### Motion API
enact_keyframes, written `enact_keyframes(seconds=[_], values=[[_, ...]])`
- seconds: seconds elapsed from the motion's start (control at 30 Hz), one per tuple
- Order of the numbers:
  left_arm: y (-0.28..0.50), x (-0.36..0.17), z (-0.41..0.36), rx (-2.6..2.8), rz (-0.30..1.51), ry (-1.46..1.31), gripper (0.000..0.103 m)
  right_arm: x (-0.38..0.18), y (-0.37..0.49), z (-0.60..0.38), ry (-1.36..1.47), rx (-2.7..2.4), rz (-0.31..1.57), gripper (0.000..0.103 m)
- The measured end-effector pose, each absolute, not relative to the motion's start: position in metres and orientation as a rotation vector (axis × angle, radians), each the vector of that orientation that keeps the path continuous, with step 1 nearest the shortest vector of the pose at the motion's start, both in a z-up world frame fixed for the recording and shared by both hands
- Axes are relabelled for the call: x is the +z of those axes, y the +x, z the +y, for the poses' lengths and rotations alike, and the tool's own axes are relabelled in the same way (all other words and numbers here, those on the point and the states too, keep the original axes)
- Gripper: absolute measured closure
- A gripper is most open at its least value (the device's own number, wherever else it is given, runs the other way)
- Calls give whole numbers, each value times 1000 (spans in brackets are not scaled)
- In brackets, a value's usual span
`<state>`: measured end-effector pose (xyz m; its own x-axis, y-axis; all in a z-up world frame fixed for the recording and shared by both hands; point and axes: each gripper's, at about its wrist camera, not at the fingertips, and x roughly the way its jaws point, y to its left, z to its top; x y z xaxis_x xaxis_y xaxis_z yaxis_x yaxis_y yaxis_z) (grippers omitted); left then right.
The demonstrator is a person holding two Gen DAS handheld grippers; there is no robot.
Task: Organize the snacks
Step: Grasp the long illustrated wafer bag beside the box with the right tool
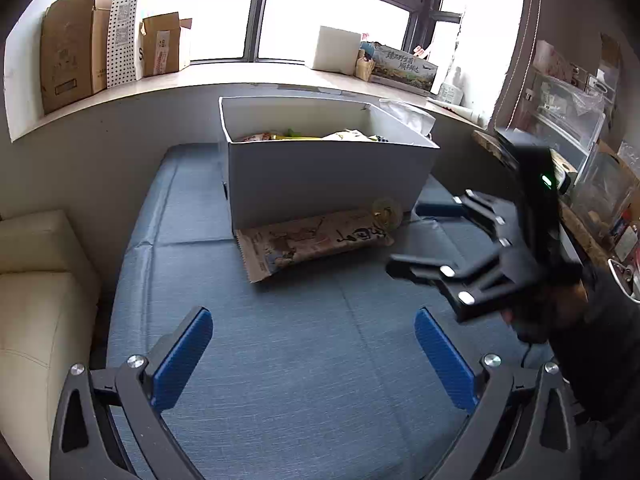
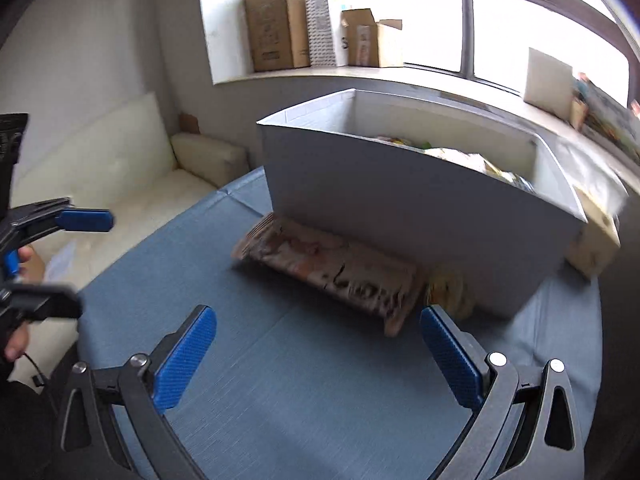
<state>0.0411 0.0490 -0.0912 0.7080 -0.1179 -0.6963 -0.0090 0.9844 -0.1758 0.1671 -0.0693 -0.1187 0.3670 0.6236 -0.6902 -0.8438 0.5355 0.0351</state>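
A white box (image 1: 320,184) stands on the blue cushion (image 1: 280,340) and holds several snack packets (image 1: 344,135). A long brown snack packet (image 1: 312,242) lies flat against the box's front wall, with a small round yellow snack (image 1: 387,213) at its right end. My left gripper (image 1: 314,356) is open and empty, above the cushion in front of the packet. My right gripper (image 2: 318,354) is open and empty, close in front of the brown packet (image 2: 332,268); the yellow snack (image 2: 448,290) lies just beyond its right finger. The right gripper also shows in the left wrist view (image 1: 424,240).
A cream sofa (image 1: 36,288) is at the left. The windowsill (image 1: 200,80) behind carries cardboard boxes (image 1: 72,48), a white box (image 1: 336,48) and a printed carton (image 1: 404,66). Shelves with clutter (image 1: 576,120) stand at the right. A cardboard box (image 2: 596,240) sits beside the white box.
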Motion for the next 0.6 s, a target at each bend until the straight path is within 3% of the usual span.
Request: enact_keyframes(seconds=[0.2, 0.6], values=[[39, -94, 57, -60, 784, -196, 0, -129, 201, -11, -641, 1051, 712, 0], [33, -104, 59, -69, 799, -199, 0, -162, 212, 36, -941, 1247, 817, 0]])
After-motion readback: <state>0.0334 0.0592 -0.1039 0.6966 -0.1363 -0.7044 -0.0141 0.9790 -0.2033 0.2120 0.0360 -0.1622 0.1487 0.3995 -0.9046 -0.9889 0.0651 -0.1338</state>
